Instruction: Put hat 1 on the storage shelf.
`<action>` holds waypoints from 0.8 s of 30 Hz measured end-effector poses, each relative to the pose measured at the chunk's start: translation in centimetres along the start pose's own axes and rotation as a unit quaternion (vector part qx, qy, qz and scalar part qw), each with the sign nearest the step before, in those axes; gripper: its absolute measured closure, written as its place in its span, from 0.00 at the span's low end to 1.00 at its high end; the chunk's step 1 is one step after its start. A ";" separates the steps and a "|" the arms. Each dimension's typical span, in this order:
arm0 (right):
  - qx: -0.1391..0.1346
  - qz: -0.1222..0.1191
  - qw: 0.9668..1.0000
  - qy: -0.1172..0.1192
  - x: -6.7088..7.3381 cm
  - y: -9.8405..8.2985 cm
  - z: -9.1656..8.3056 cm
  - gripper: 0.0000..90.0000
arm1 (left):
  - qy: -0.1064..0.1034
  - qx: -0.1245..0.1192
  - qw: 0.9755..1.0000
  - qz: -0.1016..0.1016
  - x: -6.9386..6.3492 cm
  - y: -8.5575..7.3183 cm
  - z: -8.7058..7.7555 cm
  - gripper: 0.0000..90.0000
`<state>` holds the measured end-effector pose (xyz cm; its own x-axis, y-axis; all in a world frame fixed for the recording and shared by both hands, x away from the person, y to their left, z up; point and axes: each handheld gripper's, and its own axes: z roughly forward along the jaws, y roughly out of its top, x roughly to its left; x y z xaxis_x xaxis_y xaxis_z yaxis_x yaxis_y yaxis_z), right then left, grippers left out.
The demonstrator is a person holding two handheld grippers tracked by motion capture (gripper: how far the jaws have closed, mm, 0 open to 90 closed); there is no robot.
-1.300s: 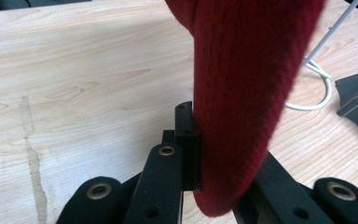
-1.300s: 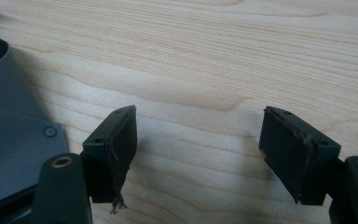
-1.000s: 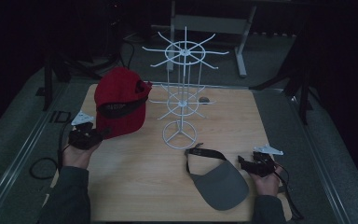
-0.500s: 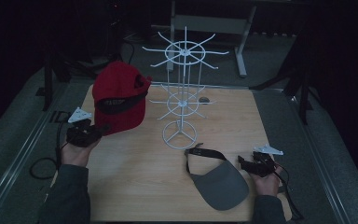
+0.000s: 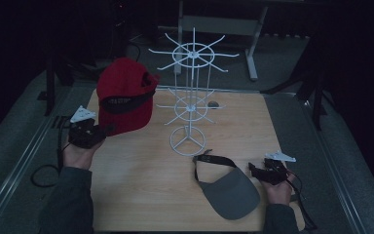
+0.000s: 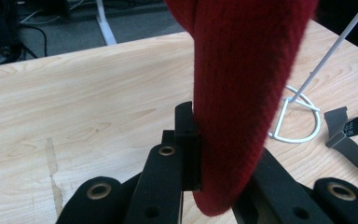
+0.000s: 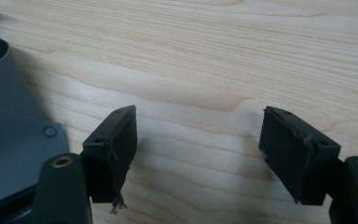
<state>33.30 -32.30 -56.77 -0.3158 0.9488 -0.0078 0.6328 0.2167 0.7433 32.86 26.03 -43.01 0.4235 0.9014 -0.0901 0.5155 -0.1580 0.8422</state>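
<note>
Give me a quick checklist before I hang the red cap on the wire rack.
1. Left gripper clamped on the red cap brim: ok.
2. Cap lifted off the wooden table: ok.
3. White wire rack upright, hooks free: ok.
4. Right gripper open, holding nothing: ok.
5. Grey visor lying flat, apart from the rack base: ok.
6. Cap opening lined up with a hook: cannot tell.

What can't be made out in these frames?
- Left gripper, left gripper view: the red cap covers its right-hand jaw.
- Cap's black patch, high view: too small and dark to read.
- Grey visor, right gripper view: cut off by the left edge.
- Rack, high view: a small dark thing behind it, too dim to identify.
</note>
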 end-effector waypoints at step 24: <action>0.000 -0.001 1.000 0.000 0.0 0.0 0.0 0.31 | -0.001 -0.031 0.999 0.014 0.2 2.0 -1.5 0.96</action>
<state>33.31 -32.31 -56.77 -0.3163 0.9486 -0.0089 0.6319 0.2176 0.7439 32.87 26.45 -40.58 0.4385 0.8963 -0.0660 0.4555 -0.1583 0.8761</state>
